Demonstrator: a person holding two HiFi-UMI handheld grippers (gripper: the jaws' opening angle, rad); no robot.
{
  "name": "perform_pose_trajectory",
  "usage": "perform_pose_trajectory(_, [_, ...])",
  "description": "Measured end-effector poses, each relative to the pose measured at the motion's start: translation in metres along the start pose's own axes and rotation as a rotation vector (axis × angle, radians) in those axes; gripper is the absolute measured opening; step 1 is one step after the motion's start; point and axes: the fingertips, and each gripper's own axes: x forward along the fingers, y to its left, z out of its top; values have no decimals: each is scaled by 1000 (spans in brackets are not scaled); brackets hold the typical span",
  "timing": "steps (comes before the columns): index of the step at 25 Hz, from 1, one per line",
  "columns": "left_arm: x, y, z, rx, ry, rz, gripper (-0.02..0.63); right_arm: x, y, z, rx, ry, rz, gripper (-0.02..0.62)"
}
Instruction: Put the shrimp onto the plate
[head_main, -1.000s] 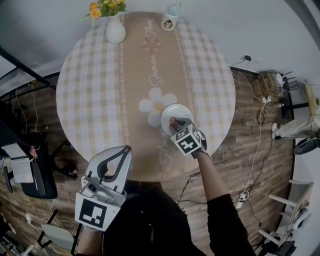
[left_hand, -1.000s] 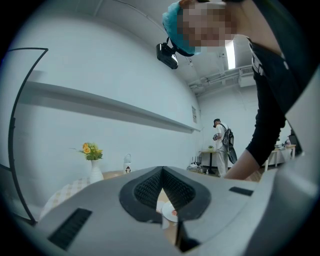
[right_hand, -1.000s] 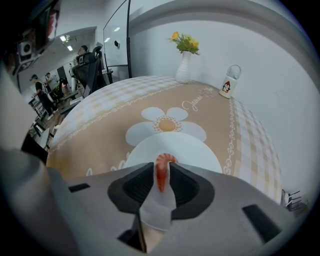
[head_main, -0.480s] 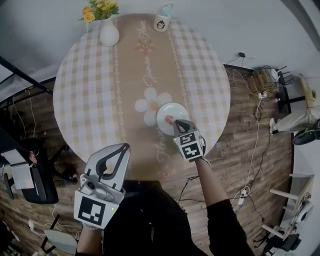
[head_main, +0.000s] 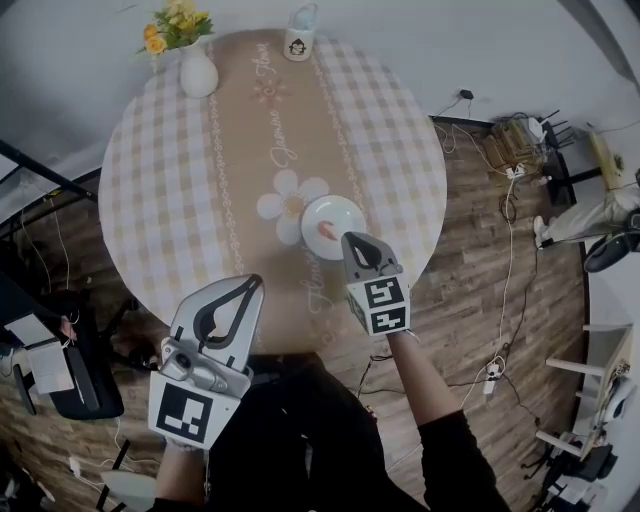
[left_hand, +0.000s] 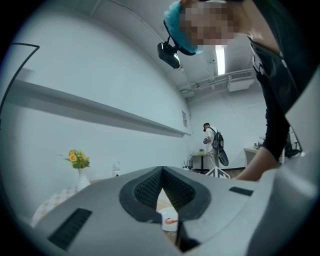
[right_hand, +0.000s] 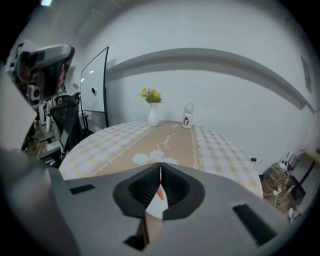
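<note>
An orange shrimp (head_main: 326, 231) lies on the small white plate (head_main: 340, 210), right of the flower print on the round table (head_main: 180, 200). My right gripper (head_main: 349, 239) hangs just short of the plate's near rim, shut and holding nothing. In the right gripper view its jaws (right_hand: 160, 167) meet at the tips, with the shrimp (right_hand: 159, 192) and the plate (right_hand: 154, 209) showing through the gap behind them. My left gripper (head_main: 250, 283) sits shut and empty at the table's near edge. Its own view frames the plate (left_hand: 168, 215) and shrimp (left_hand: 170, 221) under its tips (left_hand: 162, 170).
A white vase of yellow flowers (head_main: 197, 72) and a mug (head_main: 298, 45) stand at the table's far edge. Cables and a box (head_main: 515, 150) lie on the wooden floor to the right. A dark chair (head_main: 80, 370) stands at the left. A person (left_hand: 212, 142) stands far off.
My right gripper has drawn back from over the plate toward me, leaving the shrimp lying on the plate. The left gripper has stayed where it was.
</note>
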Motion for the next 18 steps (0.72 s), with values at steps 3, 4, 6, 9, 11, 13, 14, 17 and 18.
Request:
perform_pose_trajectory(3, [1, -4, 7, 14, -16, -12, 0, -21, 3, 26, 13, -88, -13, 2])
perform_pose_trajectory(4, [2, -6, 8, 18, -21, -17, 0, -28, 4, 32, 11, -109, -16, 2])
perform_pose_trajectory(6, [4, -9, 12, 22, -31, -27, 0, -41, 5, 43, 27, -140, -18, 2])
perform_pose_trajectory(9, [5, -13, 19, 23, -48, -37, 0, -62, 6, 54, 70, -171, -26, 2])
perform_pose_trajectory(11, [7, -16, 24, 30, -60, -44, 0, -77, 4, 65, 78, -217, -47, 2])
perform_pose_trajectory(13, [8, -19, 28, 38, -67, -53, 0, -93, 3, 75, 72, -265, -70, 2])
perform_pose_trajectory(14, [8, -20, 30, 41, -70, -56, 0, -100, 3, 79, 66, -282, -78, 2])
perform_pose_trajectory(17, [10, -22, 35, 51, -79, -64, 0, -120, 4, 92, 41, -327, -93, 2])
perform_pose_trajectory(18, [10, -23, 37, 55, -84, -67, 0, -127, 4, 95, 33, -340, -102, 2])
